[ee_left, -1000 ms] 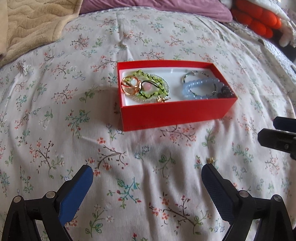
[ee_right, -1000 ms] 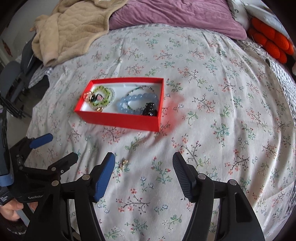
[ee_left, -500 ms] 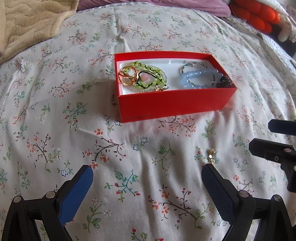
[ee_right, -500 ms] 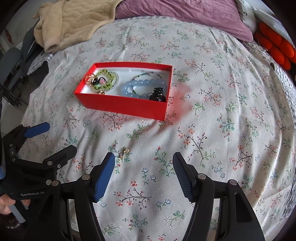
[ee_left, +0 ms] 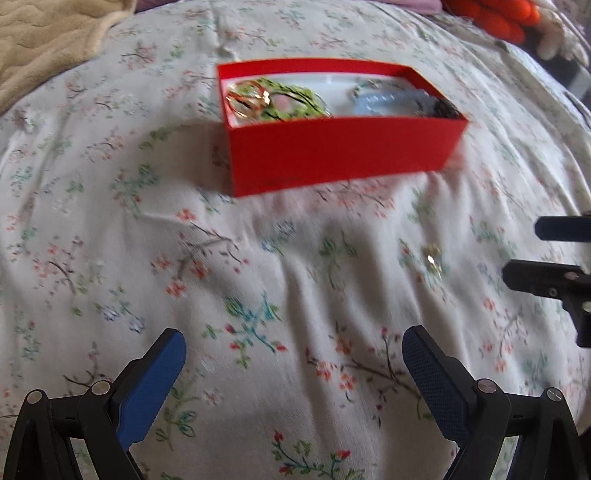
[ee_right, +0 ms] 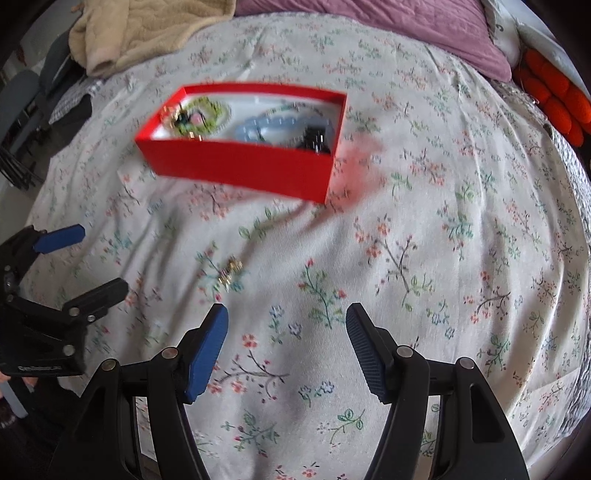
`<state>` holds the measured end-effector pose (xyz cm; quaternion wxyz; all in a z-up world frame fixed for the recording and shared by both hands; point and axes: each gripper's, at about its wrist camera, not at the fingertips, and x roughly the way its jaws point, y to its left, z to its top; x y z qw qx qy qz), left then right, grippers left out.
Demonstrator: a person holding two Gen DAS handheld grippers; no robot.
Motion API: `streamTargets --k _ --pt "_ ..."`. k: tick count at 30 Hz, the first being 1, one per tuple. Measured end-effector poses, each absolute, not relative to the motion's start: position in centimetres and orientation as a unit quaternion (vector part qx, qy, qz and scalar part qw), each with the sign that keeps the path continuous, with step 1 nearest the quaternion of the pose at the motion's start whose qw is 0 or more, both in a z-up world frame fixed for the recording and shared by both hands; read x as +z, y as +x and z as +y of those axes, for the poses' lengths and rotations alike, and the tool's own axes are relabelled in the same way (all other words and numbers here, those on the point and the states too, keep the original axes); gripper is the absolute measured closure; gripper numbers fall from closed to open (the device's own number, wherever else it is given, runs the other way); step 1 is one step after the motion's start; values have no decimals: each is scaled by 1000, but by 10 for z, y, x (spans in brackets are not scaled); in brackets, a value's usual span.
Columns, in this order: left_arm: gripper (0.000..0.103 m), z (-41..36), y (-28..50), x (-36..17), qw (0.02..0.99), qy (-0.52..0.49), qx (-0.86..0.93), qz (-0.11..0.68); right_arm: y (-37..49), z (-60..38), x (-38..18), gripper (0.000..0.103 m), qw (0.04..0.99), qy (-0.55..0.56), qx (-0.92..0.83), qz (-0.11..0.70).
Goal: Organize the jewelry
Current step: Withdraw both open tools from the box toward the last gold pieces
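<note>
A red box (ee_left: 340,155) (ee_right: 240,170) sits on the floral bedspread, holding gold rings, a green beaded piece (ee_left: 288,99), a pale blue bead bracelet (ee_left: 384,101) (ee_right: 273,123) and a dark item (ee_right: 314,138). A small gold jewelry piece (ee_left: 431,258) (ee_right: 229,275) lies loose on the sheet in front of the box. My left gripper (ee_left: 293,354) is open and empty, low over the sheet, with the gold piece ahead to its right. My right gripper (ee_right: 287,332) is open and empty, the gold piece just ahead of its left finger.
A beige blanket (ee_right: 140,33) and a purple pillow (ee_right: 406,26) lie at the far side of the bed. An orange plush item (ee_right: 554,99) rests at the right edge. The bed's left edge drops to dark furniture (ee_right: 22,110).
Both grippers have sunk toward the bedspread, so the box and the gold piece look larger and nearer. Both stay open with nothing between the fingers.
</note>
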<state>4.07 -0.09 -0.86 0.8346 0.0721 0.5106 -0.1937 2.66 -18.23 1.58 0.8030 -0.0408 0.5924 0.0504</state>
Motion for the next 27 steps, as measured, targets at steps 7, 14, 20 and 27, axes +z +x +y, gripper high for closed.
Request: streamTargets --k 7,14,20,27 --pt "6 -6 32 -17 834 80 -219 501 14 -190 -8 33 789 -62 44 610" --pt "8 -17 29 -13 837 74 -236 488 7 -199 -14 33 790 -78 39 607" --pt "15 -37 24 -11 835 80 -265 475 2 -222 -13 33 798 -68 29 598" --pt "26 -51 18 -10 835 75 -292 460 -3 -252 -11 26 808 -48 14 587"
